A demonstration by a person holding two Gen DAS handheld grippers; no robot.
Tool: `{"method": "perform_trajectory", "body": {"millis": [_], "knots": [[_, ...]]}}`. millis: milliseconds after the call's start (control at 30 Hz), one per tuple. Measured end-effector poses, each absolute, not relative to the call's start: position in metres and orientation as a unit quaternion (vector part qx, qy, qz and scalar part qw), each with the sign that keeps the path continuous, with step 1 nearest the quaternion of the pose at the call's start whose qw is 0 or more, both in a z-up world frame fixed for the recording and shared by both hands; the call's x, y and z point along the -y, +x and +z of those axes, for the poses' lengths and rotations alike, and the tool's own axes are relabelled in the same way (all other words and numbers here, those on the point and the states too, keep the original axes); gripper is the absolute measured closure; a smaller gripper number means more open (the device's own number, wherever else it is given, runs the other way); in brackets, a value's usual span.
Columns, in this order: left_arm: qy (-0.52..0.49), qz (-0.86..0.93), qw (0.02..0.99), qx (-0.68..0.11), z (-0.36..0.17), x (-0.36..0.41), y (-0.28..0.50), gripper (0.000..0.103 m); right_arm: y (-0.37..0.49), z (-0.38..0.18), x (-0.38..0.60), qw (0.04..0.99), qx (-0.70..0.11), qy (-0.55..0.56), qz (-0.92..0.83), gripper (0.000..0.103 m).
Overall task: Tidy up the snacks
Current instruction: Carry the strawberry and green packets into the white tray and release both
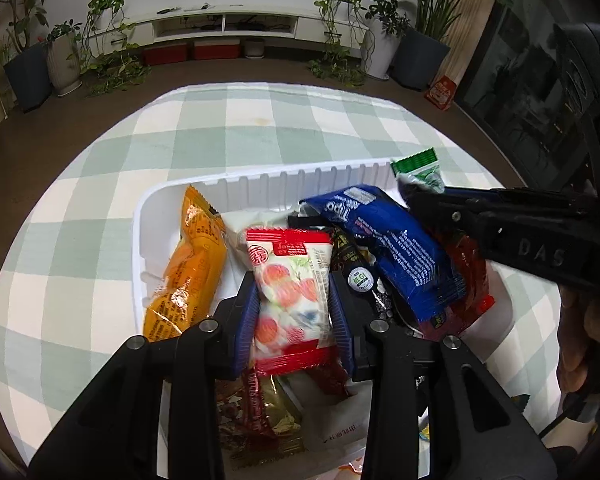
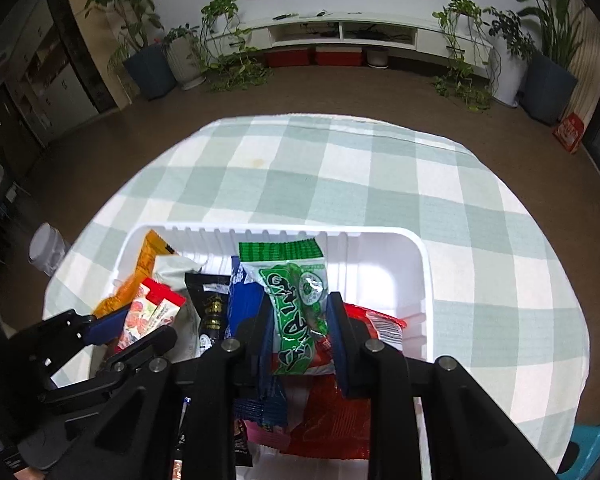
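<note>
L gripper (image 1: 294,312) is clamped on a white packet w/ red ends & red fruit print (image 1: 290,300), held over the white tray (image 1: 260,180). R gripper (image 2: 300,320) is pinched on a green-and-white sachet (image 2: 296,300), also above the tray. Tray is set on a green-check tablecloth (image 2: 380,168). Inside are seen an orange pack (image 1: 188,272), a blue pack (image 1: 396,248), a red pack (image 2: 384,324) & a black sachet (image 2: 210,304), piled loosely.
</note>
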State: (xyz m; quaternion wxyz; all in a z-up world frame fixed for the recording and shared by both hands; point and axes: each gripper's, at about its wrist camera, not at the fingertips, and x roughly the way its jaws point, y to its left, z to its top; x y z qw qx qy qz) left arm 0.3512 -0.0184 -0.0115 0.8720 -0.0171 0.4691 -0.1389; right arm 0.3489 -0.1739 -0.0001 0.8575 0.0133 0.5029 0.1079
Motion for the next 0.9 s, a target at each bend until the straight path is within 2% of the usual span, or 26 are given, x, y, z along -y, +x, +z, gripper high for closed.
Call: {"method": "perform_trajectory", "body": {"millis": [233,333,467,533,633,667,733,767,833,900], "knots": [[-0.018,-0.142,0.872,-0.468,-0.016,0.018,0.352,0.067,0.352,-0.012,0.17,0.85,-0.516,0.014,0.105,0.075],[-0.022,-0.146,0.874,-0.463,-0.013,0.018,0.352,0.057,0.351,-0.011,0.172,0.848,-0.518,0.019,0.109,0.068],[-0.017,-0.147,0.88,-0.452,-0.004,0.022,0.347,0.057,0.35,-0.005,0.174,0.849,-0.516,0.027,0.11,0.064],[-0.018,-0.15,0.881,-0.449,-0.001,0.022,0.345,0.05,0.348,-0.002,0.174,0.851,-0.512,0.029,0.114,0.057],[-0.019,-0.147,0.882,-0.446,0.003,0.022,0.342,0.046,0.345,0.002,0.175,0.854,-0.506,0.029,0.118,0.054],[-0.02,-0.146,0.883,-0.446,0.004,0.021,0.341,0.043,0.344,0.003,0.175,0.855,-0.505,0.029,0.118,0.052],[-0.019,-0.141,0.886,-0.44,0.009,0.02,0.338,0.028,0.342,0.006,0.175,0.857,-0.501,0.03,0.118,0.048],[-0.02,-0.14,0.888,-0.437,0.013,0.019,0.335,0.024,0.341,0.008,0.176,0.858,-0.499,0.031,0.118,0.045],[-0.019,-0.137,0.892,-0.43,0.02,0.018,0.327,0.006,0.338,0.013,0.179,0.862,-0.492,0.037,0.12,0.04],[-0.016,-0.136,0.898,-0.418,0.03,0.015,0.316,0.0,0.333,0.02,0.184,0.865,-0.483,0.051,0.124,0.031]]}}
